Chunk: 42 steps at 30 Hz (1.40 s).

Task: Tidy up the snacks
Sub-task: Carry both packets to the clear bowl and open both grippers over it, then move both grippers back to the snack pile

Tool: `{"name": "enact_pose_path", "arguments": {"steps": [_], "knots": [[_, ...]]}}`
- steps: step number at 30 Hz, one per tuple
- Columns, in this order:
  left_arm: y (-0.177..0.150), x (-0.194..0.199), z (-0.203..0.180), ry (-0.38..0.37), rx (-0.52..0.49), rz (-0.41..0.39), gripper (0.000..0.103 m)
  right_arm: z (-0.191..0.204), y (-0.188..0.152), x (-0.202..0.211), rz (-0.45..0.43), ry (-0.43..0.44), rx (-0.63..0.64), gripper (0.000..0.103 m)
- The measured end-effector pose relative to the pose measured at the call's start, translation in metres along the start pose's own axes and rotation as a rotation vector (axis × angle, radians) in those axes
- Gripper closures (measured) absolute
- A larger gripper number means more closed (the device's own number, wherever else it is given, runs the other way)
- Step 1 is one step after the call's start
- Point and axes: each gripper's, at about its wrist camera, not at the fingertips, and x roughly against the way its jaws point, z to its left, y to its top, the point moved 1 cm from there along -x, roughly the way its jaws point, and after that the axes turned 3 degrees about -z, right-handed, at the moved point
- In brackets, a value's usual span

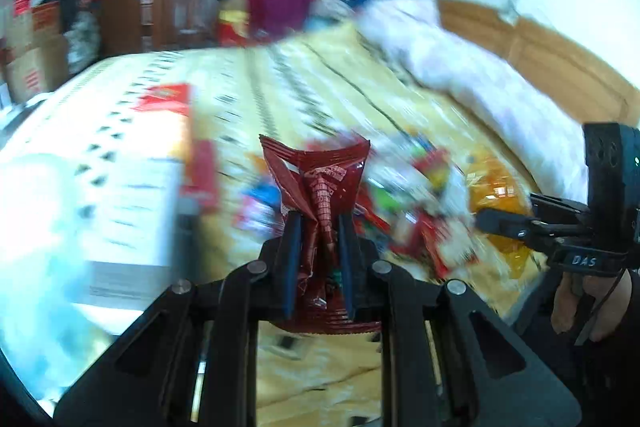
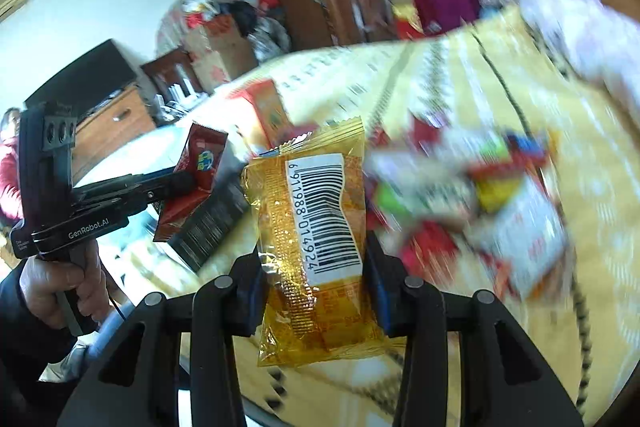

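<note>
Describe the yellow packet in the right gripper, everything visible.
The yellow snack packet is a translucent golden film pouch, crinkled, with serrated sealed ends and a white barcode label facing the camera. It stands roughly upright, lengthwise along the fingers, clamped at its sides by the right gripper, pads pressing both edges. It is lifted clear of the patterned yellow bedspread; nothing else touches it. Contents cannot be made out.

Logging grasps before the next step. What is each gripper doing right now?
Left gripper: closed on a dark red snack packet.
Right gripper: closed on a yellow snack packet.
</note>
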Motion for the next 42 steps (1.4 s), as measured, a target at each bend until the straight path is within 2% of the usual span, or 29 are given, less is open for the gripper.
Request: {"name": "enact_pose_path", "arguments": {"steps": [4, 7, 10, 14, 16, 21, 28, 29, 30, 31, 32, 33, 37, 40, 42], "knots": [[0.019, 0.051, 0.07, 0.141, 0.103, -0.086, 0.085, 0.053, 0.052, -0.026, -0.033, 0.097, 0.067, 0.057], [0.022, 0.087, 0.128, 0.268, 0.188, -0.12, 0.085, 0.107, 0.09, -0.053, -0.039, 0.208, 0.114, 0.057], [0.018, 0.113, 0.183, 0.388, 0.273, -0.117, 0.085, 0.157, 0.112, -0.086, -0.018, 0.308, 0.124, 0.057], [0.003, 0.124, 0.231, 0.471, 0.366, -0.092, 0.085, 0.215, 0.123, -0.134, 0.047, 0.391, 0.133, 0.057], [-0.005, 0.119, 0.236, 0.484, 0.388, -0.067, 0.085, 0.243, 0.12, -0.161, 0.096, 0.422, 0.133, 0.057], [-0.024, 0.108, 0.249, 0.486, 0.431, -0.008, 0.086, 0.284, 0.096, -0.21, 0.194, 0.442, 0.14, 0.057], [-0.036, 0.117, 0.262, 0.468, 0.453, 0.02, 0.085, 0.301, 0.057, -0.26, 0.318, 0.423, 0.164, 0.054], [-0.037, 0.118, 0.263, 0.469, 0.454, 0.026, 0.08, 0.301, 0.053, -0.263, 0.33, 0.419, 0.162, 0.053], [-0.038, 0.117, 0.263, 0.473, 0.454, 0.033, 0.07, 0.299, 0.051, -0.265, 0.332, 0.409, 0.162, 0.052], [-0.039, 0.117, 0.263, 0.479, 0.453, 0.033, 0.061, 0.299, 0.048, -0.267, 0.332, 0.404, 0.16, 0.045], [-0.04, 0.118, 0.262, 0.488, 0.453, 0.029, 0.044, 0.299, 0.048, -0.267, 0.334, 0.404, 0.155, 0.04], [-0.041, 0.12, 0.261, 0.497, 0.45, 0.023, 0.034, 0.299, 0.047, -0.267, 0.335, 0.399, 0.152, 0.04], [-0.039, 0.123, 0.254, 0.512, 0.445, 0.012, 0.027, 0.294, 0.056, -0.244, 0.282, 0.393, 0.147, 0.04], [-0.032, 0.125, 0.241, 0.475, 0.448, -0.016, 0.026, 0.283, 0.06, -0.193, 0.185, 0.399, 0.176, 0.039], [-0.025, 0.125, 0.221, 0.434, 0.42, -0.042, 0.026, 0.262, 0.049, -0.159, 0.138, 0.364, 0.195, 0.034]]}}
